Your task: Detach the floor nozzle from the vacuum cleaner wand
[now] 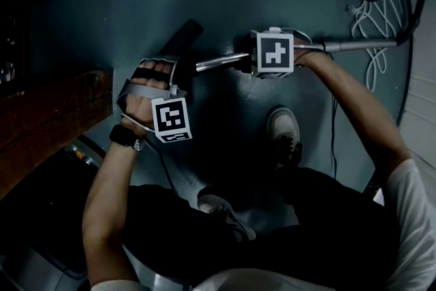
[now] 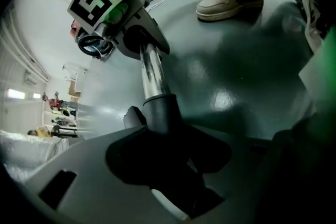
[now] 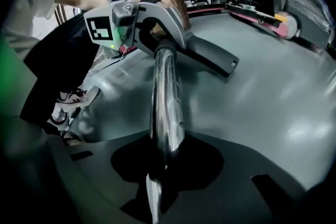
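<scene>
L gripper (image 2: 165, 152): jaws wide, clamped on black neck (image 2: 160, 113) of floor nozzle (image 3: 212, 55), which lies on grey floor (image 2: 236, 76). R gripper (image 3: 164, 165): jaws narrower, pinching chrome wand (image 3: 167, 97) partway along. Wand sits in neck, not yet apart. Pads of both in deep shadow, contact edges hard to see. Head view v. dark: nozzle mostly lost, wand's far end meets cables (image 1: 371, 16) at pic edge. Print seen: b/w square markers (image 1: 169, 116) on gripper cubes
</scene>
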{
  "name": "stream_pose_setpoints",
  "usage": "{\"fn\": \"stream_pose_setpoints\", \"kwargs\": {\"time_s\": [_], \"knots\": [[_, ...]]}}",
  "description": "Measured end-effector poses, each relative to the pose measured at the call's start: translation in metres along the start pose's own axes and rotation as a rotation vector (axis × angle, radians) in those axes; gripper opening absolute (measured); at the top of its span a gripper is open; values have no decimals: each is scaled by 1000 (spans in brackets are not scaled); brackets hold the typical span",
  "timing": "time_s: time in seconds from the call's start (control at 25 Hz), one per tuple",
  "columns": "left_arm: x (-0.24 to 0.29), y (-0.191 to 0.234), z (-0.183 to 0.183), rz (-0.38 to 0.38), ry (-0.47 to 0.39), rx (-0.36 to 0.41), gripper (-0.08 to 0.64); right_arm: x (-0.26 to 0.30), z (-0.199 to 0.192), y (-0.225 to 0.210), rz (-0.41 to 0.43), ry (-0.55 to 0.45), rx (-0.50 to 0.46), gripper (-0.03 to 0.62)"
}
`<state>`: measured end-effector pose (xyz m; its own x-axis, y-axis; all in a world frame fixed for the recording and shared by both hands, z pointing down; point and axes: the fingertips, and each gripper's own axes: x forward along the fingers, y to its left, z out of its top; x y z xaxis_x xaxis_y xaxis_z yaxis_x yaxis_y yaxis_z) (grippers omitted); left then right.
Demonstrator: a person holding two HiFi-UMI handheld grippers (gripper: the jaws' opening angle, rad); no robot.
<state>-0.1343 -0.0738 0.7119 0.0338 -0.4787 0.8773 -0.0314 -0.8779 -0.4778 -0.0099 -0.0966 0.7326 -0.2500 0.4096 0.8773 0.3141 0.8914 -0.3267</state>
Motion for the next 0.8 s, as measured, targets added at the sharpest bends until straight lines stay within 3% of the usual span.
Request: {"fn": "stream_pose_setpoints", "kwargs": {"time_s": [0.12, 0.44, 0.52, 0.64, 0.8], "knots": [[0, 1, -1, 41, -2, 20, 201, -3, 4, 0, 25, -15, 4, 109], [0, 0, 0, 1, -17, -39, 201, -4, 4, -1, -15, -20, -13, 109], [2, -3, -14, -9, 10, -49, 201, -4, -6, -1, -17, 0, -9, 109], [-8, -1, -32, 51, -27, -55, 199, -3, -39, 1, -19, 75, -30, 107], [-7, 5, -22, 31, -29, -102, 199, 0, -49, -3, -55, 105, -40, 107]]}}
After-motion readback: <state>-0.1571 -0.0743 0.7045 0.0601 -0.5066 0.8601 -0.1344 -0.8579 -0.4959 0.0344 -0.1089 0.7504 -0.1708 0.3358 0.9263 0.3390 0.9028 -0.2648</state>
